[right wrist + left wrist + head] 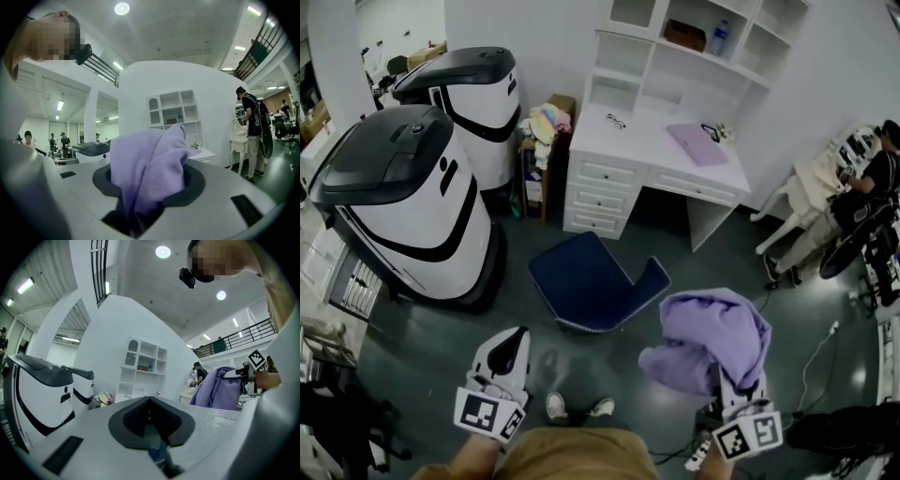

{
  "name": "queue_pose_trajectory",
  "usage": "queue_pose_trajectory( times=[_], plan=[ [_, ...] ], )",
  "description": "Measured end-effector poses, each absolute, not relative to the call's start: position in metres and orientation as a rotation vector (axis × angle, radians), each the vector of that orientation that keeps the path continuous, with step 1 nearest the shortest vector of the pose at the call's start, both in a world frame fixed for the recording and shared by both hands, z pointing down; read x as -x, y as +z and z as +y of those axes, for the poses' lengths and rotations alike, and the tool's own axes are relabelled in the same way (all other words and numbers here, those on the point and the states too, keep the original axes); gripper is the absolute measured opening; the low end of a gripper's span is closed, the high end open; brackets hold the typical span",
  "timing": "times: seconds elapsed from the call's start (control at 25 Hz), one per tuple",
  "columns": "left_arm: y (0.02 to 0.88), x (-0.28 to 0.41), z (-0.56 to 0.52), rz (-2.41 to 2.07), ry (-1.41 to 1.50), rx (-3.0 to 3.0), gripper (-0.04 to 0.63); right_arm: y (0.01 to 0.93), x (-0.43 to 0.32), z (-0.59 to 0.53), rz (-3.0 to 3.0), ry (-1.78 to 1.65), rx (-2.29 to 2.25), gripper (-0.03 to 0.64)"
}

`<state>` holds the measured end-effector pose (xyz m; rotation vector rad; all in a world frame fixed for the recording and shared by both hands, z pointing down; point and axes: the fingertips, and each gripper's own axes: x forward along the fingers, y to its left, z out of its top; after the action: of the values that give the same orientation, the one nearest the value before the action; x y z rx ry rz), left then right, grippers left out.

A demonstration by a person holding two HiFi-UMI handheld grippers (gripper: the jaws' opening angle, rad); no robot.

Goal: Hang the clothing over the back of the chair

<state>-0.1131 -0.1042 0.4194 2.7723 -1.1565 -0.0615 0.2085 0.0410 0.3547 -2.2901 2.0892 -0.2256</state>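
Note:
A purple garment [717,342] hangs bunched from my right gripper [725,377] at the lower right of the head view. It fills the jaws in the right gripper view, where the right gripper [147,197] is shut on the cloth [150,161]. The dark blue chair [586,281] stands ahead on the floor between both grippers, its back [649,284] towards the right and its seat bare. My left gripper [508,345] is at the lower left, short of the chair, with its jaws together and nothing in them. In the left gripper view the left gripper [150,416] points level and the garment [218,387] shows at the right.
A white desk with a shelf unit [666,155] stands behind the chair, with a pink flat item [698,142] on top. Two large white-and-black machines [403,206] fill the left side. A person [872,178] works at the far right. A cable [816,356] runs across the floor.

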Motion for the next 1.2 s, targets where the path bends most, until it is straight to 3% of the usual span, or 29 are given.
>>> queue_pose_trajectory(
  times=[0.56, 1.2],
  plan=[
    [0.386, 0.019, -0.154, -1.298, -0.067, -2.801, 0.005, 0.372, -0.299, -0.045, 2.243, -0.270, 2.124, 0.196],
    [0.395, 0.032, -0.157, -1.495, -0.042, -2.691, 0.005, 0.431, -0.313, -0.098, 2.489, -0.375, 2.063, 0.198]
  ],
)
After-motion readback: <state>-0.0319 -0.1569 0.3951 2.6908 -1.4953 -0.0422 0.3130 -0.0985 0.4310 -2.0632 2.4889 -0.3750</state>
